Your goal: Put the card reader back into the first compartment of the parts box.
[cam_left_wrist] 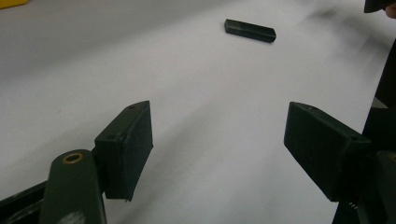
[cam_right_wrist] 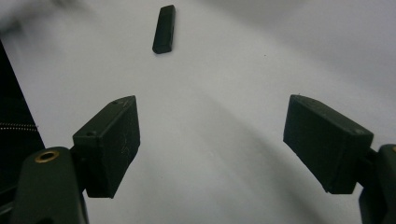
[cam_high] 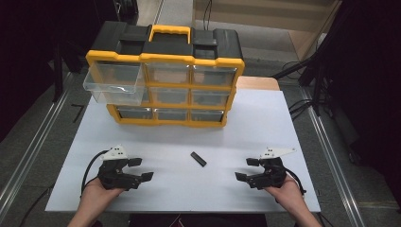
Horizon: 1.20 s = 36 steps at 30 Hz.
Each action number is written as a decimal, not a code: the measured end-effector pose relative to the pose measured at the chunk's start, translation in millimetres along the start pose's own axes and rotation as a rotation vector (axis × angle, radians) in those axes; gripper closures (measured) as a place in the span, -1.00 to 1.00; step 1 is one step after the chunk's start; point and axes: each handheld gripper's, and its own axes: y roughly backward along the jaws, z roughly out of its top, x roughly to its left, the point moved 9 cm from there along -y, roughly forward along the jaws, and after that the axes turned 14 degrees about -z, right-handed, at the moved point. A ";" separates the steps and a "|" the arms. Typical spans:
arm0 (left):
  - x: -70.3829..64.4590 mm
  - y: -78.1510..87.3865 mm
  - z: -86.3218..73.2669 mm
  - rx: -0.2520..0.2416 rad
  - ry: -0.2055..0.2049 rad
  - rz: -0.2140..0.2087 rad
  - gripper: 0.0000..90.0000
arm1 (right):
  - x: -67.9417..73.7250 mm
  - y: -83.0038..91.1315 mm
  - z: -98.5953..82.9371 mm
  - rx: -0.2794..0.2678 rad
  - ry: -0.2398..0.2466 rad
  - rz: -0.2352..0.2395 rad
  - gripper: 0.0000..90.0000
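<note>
A small black bar (cam_high: 198,159) lies flat on the white table (cam_high: 189,189), midway between the two hands. My left gripper (cam_high: 141,169) rests near the front left, jaws wide apart and empty, pointing right toward the bar (cam_left_wrist: 250,30). On the front right my right gripper (cam_high: 247,169) is open too, with nothing between its jaws, and faces left at the bar (cam_right_wrist: 164,29). A yellow and black drawer organizer (cam_high: 165,75) stands at the back of the table, its top-left clear drawer (cam_high: 113,84) pulled out.
The organizer's other clear drawers are pushed in. A wooden board (cam_high: 257,83) shows behind the table's far right corner. Metal rails (cam_high: 331,156) run along both sides of the table, and cables lie on the floor at the right.
</note>
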 end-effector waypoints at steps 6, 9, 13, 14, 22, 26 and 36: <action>-0.5 -0.1 0.1 0.004 -0.012 -0.001 -0.44 | -0.6 -0.8 -2.1 0.018 0.005 -0.005 -0.60; -0.6 -0.3 0.0 0.004 -0.011 -0.002 -0.44 | -0.8 -1.8 -3.0 0.027 0.001 -0.007 -0.60; -0.8 -0.6 -0.3 0.007 -0.014 -0.001 -0.44 | -0.3 -2.1 -3.4 0.031 0.001 0.000 -0.60; -0.8 -0.6 -0.3 0.007 -0.014 -0.001 -0.44 | -0.1 -2.2 -3.6 0.032 0.002 0.000 -0.59; 0.1 0.0 0.0 0.004 -0.014 0.005 -0.44 | 1.0 -2.4 -4.0 0.035 0.005 0.005 -0.59; 0.0 0.2 0.4 -0.002 -0.006 0.006 -0.44 | 2.2 -2.3 -3.8 0.038 -0.001 0.013 -0.59; 0.1 0.0 0.7 -0.008 -0.001 -0.002 -0.44 | 17.4 -3.9 14.2 0.027 0.038 0.059 -0.59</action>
